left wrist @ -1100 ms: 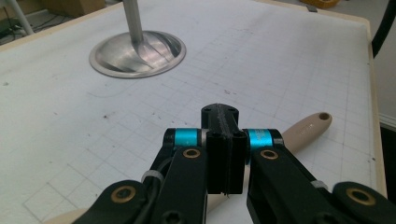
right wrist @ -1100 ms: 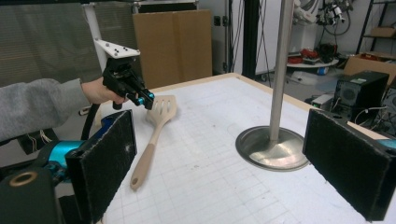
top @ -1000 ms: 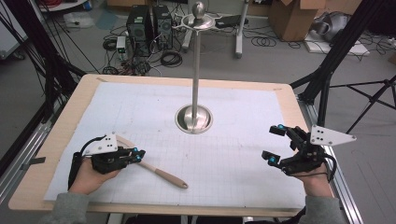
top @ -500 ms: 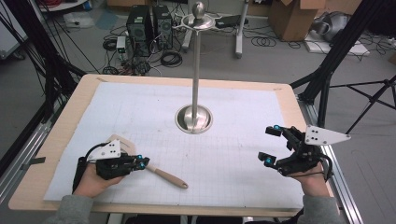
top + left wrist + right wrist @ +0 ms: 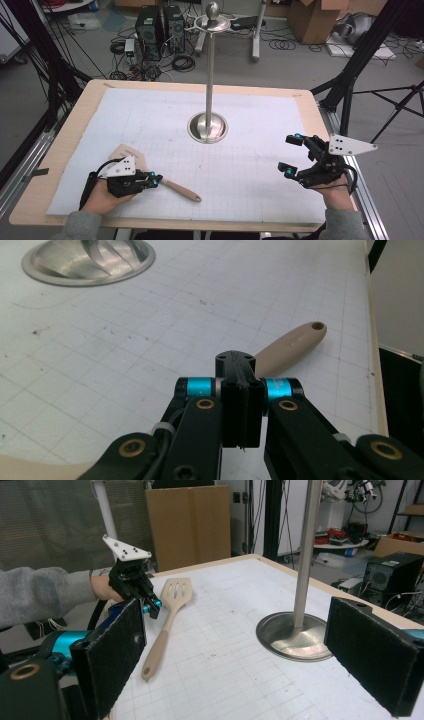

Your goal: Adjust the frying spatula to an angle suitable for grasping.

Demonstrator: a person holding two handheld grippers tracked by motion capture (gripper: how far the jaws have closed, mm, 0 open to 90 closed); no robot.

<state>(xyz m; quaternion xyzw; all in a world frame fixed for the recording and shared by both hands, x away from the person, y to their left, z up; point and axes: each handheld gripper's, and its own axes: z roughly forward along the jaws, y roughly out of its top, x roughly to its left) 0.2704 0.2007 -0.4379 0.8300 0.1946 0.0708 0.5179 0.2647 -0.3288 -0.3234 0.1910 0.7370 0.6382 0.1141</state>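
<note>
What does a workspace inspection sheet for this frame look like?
Surface: white grid mat on a wooden table, a few small marks.
Job's things: beige slotted spatula lying flat at the near left; metal stand upright mid-table.
Clutter: nothing seen.
Grippers: left gripper shut, pads together, low over the spatula's neck; contact cannot be told. Right gripper open, nothing between its pads, near the right edge.
Cables: black cable loops from the left gripper; loose cables on the floor beyond the table.
Surroundings: computer towers, cardboard box, black tripod legs.
</note>
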